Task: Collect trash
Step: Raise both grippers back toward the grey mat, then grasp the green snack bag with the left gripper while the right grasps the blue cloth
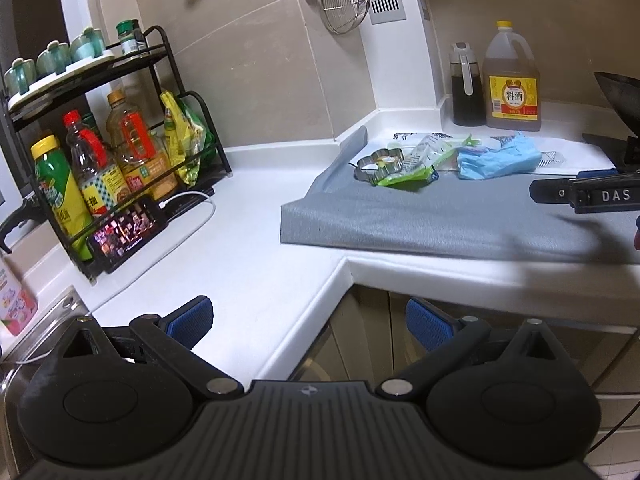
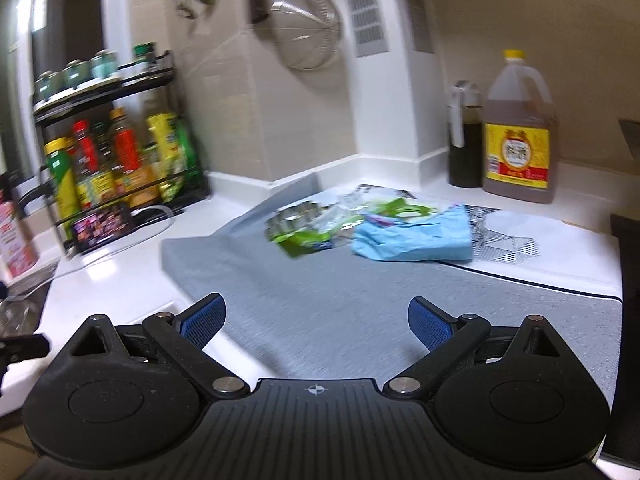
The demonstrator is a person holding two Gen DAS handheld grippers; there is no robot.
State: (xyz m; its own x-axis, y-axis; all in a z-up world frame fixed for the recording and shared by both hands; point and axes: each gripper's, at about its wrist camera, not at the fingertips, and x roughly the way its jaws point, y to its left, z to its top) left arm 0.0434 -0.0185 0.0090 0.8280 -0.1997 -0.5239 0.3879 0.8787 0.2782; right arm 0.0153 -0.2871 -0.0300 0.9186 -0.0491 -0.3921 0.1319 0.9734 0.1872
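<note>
My right wrist view is smeared, so the trash there reads only as soft patches of colour, and the labels on the rack (image 1: 120, 152) of bottles at the far left are unreadable in it. In my left wrist view my right gripper (image 1: 560, 194) is cut off at the right edge: only a black block with blue trim and the letters DAS shows, with its shadow on the grey mat (image 1: 400, 216). A dark pan (image 1: 620, 100) is also clipped at that edge. The trash lies in a loose row on the far part of the mat, on the bench (image 1: 248, 240): a metal cookie cutter (image 1: 378, 162) at the left, a green and clear wrapper (image 1: 416, 164) overlapping it, then a crumpled blue paper (image 1: 498, 156) at the right, partly covering a black-and-white patterned sheet (image 2: 504, 240) whose near edge is hidden under it. The row's long axis runs left to right, roughly along the wall; the wrapper itself slants from near left to far right. My left gripper (image 1: 308, 322) has its jaws wide apart with nothing between them, hanging over the bench's inner corner, well short of the trash, which sits far and to the right of it. My right gripper (image 2: 316, 322) also has its jaws spread and bare, low over the near part of the mat (image 2: 340, 292), with the trash straight ahead and apart from the blue pads (image 2: 204, 322).
</note>
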